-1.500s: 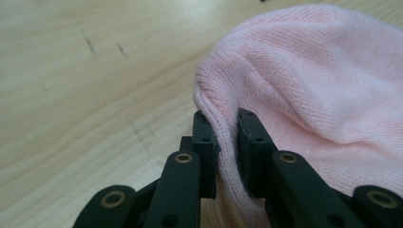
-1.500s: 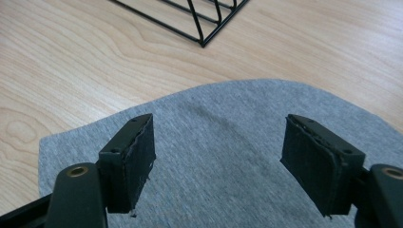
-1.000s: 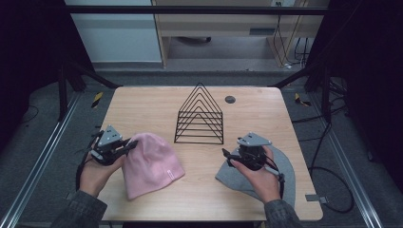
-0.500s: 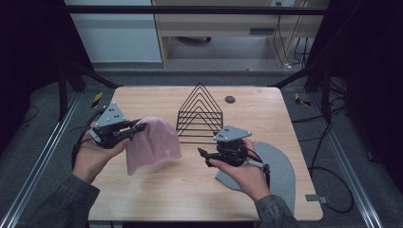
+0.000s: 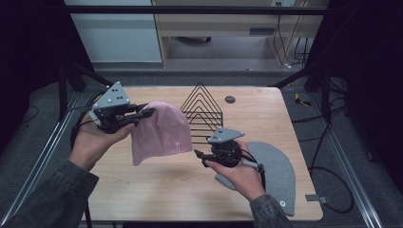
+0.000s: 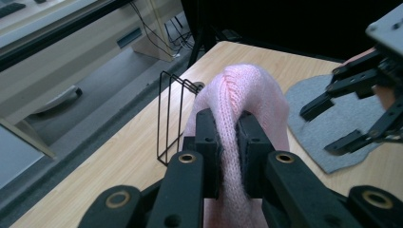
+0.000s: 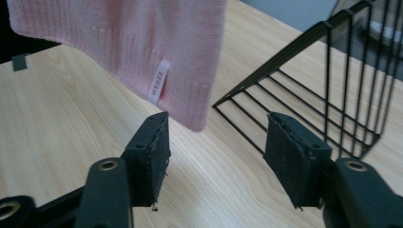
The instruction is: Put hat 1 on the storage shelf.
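Observation:
My left gripper [image 5: 147,113] is shut on the top of a pink knitted beanie [image 5: 159,133], which hangs lifted above the table at the left. Between the two pads the knit is pinched into a fold [image 6: 231,142]. My right gripper [image 5: 200,157] hovers open over the middle of the table, pointing left toward the beanie's lower edge [image 7: 142,61]. Its jaws have just been closing and nothing is between them [image 7: 216,156]. A grey beanie [image 5: 275,171] lies flat on the table under and behind the right hand.
A black wire rack [image 5: 203,110] of triangular dividers stands at the table's middle back, just right of the hanging beanie. A small dark disc [image 5: 230,99] lies behind it. The wooden table [image 5: 166,190] has metal rails along both sides.
The left gripper has raised the pink beanie off the table, so it now hangs. The right gripper has left the grey beanie and moved left toward the pink one, its jaws narrower.

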A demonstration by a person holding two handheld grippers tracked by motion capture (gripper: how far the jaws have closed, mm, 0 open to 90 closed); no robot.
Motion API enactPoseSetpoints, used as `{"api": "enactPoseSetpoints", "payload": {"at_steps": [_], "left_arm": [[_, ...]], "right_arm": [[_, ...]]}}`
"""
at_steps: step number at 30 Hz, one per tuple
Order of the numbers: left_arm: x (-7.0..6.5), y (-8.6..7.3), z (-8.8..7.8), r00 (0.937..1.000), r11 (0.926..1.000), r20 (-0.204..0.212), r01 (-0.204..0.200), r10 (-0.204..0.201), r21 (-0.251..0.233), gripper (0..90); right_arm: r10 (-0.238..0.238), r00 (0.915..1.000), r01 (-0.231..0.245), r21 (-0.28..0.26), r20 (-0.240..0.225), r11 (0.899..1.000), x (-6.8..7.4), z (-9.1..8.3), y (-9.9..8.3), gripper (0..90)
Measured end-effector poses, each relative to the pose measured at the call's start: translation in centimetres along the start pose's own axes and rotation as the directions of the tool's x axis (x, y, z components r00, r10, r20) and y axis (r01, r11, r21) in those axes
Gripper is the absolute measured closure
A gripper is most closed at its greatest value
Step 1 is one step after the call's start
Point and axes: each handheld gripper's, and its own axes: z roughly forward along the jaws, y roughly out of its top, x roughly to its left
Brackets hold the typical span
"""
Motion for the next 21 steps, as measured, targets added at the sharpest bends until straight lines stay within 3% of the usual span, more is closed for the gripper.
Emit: {"api": "enactPoseSetpoints", "payload": {"at_steps": [9,11,13,16,21], "left_arm": [[-0.3,0.8,-0.7,0.9999,0.9998,0.013,-0.006,0.007,-0.021,80.8],[-0.2,0.9,-0.8,1.0,0.9997,0.006,-0.005,0.006,-0.024,80.7],[0.0,0.9,-0.8,1.0,0.9995,0.005,0.001,0.0,-0.032,80.7],[0.3,0.9,-0.7,0.9999,0.9995,0.011,0.013,-0.013,-0.031,80.6],[1.2,1.4,-0.1,0.9992,0.9991,0.025,0.033,-0.032,-0.025,80.1]], "right_arm": [[0.005,0.9971,-0.005,0.001,-0.077,1.0,0.6,2.1,0.9,48.8],[0.003,0.9955,-0.003,-0.001,-0.095,1.0,0.4,2.7,1.4,56.7],[0.023,0.9895,-0.025,-0.011,-0.143,1.0,0.3,2.8,1.7,65.5],[0.004,0.9876,-0.005,-0.005,-0.157,1.0,0.2,2.8,2.1,78.0],[-0.017,0.9875,0.018,0.003,-0.156,1.0,-0.1,2.1,2.7,81.2]]}}
